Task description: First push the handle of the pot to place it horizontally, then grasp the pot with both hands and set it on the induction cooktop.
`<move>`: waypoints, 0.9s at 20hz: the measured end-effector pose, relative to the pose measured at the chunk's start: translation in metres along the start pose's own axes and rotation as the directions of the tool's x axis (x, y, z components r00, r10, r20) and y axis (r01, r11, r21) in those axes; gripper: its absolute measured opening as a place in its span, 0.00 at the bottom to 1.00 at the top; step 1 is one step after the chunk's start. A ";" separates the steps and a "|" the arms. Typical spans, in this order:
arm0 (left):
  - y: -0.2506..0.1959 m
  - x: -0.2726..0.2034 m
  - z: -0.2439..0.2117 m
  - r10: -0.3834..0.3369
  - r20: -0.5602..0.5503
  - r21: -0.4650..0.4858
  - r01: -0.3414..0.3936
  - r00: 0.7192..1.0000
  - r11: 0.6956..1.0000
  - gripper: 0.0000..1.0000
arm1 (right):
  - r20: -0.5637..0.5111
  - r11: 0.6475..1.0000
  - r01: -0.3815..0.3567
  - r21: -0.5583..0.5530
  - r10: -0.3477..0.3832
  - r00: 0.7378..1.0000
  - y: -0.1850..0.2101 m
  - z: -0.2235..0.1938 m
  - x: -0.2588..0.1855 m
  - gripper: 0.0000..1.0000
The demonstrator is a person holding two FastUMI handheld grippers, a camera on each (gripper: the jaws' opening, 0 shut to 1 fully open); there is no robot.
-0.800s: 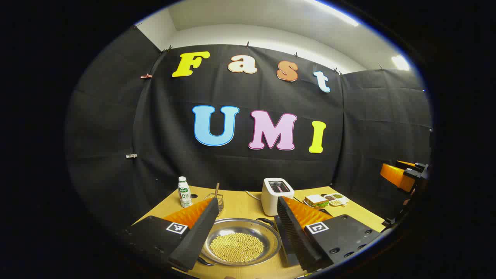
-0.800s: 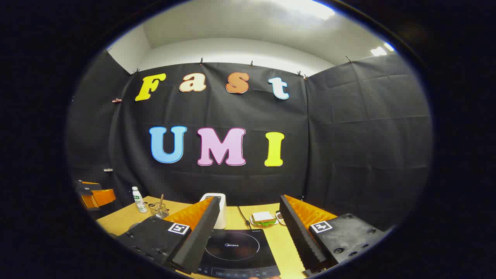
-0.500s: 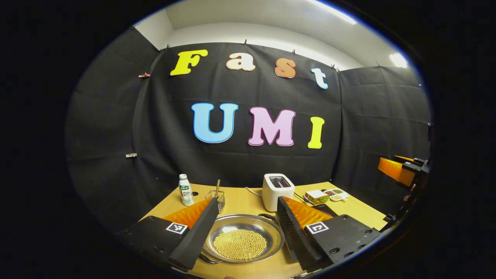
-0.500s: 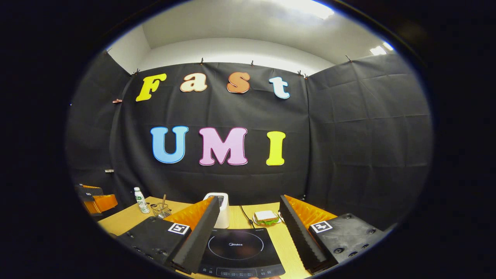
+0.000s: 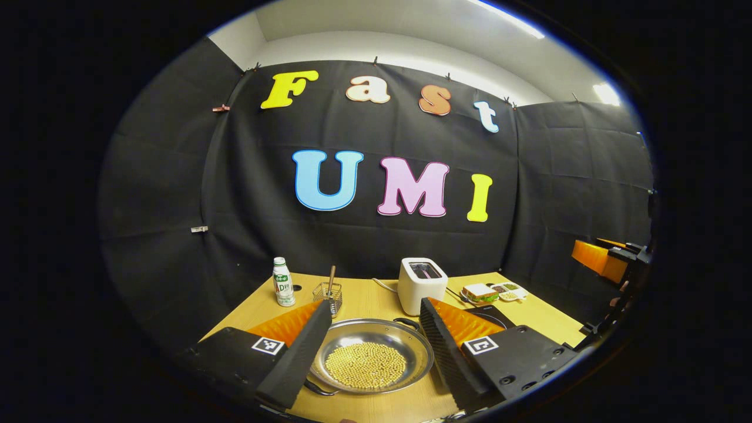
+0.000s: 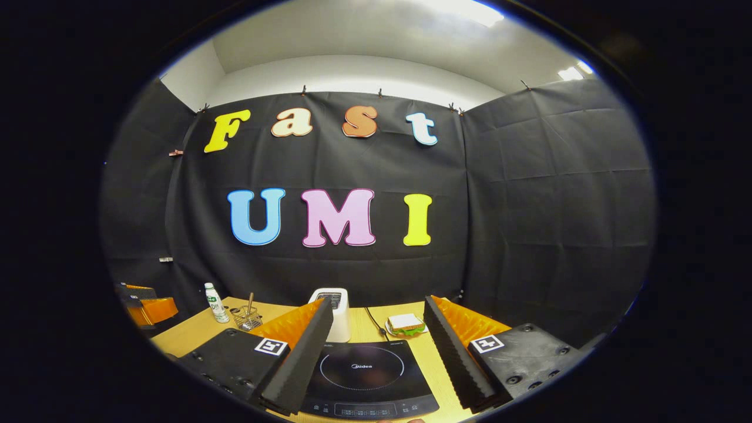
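Since the earlier frame, more table is brought into both views. Spread wide, the left gripper [image 5: 370, 352] is held above the pot [image 5: 372, 354]; the right gripper [image 6: 373, 358], equally spread, above the induction cooktop [image 6: 367, 376]. The upturned handle [image 5: 406, 322] should be nudged gently flat, so the beans [image 5: 364, 365] are kept in.

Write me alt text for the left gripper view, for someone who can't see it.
The open left gripper points at a shallow metal pot of small yellow beans on a wooden table. Behind it stand a white toaster, a small bottle, a wire basket and a plated sandwich. The right gripper shows at the right edge.
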State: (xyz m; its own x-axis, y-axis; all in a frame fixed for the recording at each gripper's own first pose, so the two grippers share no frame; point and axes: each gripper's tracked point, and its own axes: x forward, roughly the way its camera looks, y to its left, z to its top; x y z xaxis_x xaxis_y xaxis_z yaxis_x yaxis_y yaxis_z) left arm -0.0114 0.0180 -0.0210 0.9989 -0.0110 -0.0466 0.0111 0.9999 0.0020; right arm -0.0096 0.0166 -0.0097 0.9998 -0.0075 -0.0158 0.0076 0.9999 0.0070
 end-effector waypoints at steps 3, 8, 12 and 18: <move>0.006 0.001 -0.002 0.005 -0.008 -0.013 -0.006 1.000 1.000 0.95 | -0.001 1.000 -0.007 -0.011 0.007 1.000 0.003 -0.001 -0.001 0.97; 0.026 0.005 -0.003 0.039 -0.030 -0.033 -0.040 0.999 0.999 0.94 | -0.012 1.000 -0.009 -0.008 0.009 1.000 0.006 -0.004 0.000 0.97; 0.047 0.012 -0.014 0.049 -0.102 -0.044 -0.054 0.994 0.998 0.76 | -0.018 1.000 -0.011 -0.015 0.011 1.000 0.006 -0.008 0.000 0.97; 0.058 0.014 -0.032 0.012 -0.175 -0.065 -0.024 0.985 0.998 0.17 | -0.029 1.000 0.003 -0.019 -0.003 1.000 0.003 -0.012 0.002 0.97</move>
State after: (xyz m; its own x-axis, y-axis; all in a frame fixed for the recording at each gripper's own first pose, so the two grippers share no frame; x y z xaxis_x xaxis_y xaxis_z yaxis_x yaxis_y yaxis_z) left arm 0.0016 0.0759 -0.0536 0.9754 0.0020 -0.2202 -0.0159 0.9980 -0.0614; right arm -0.0075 0.0202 -0.0220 0.9990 -0.0104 -0.0445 0.0098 0.9999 -0.0121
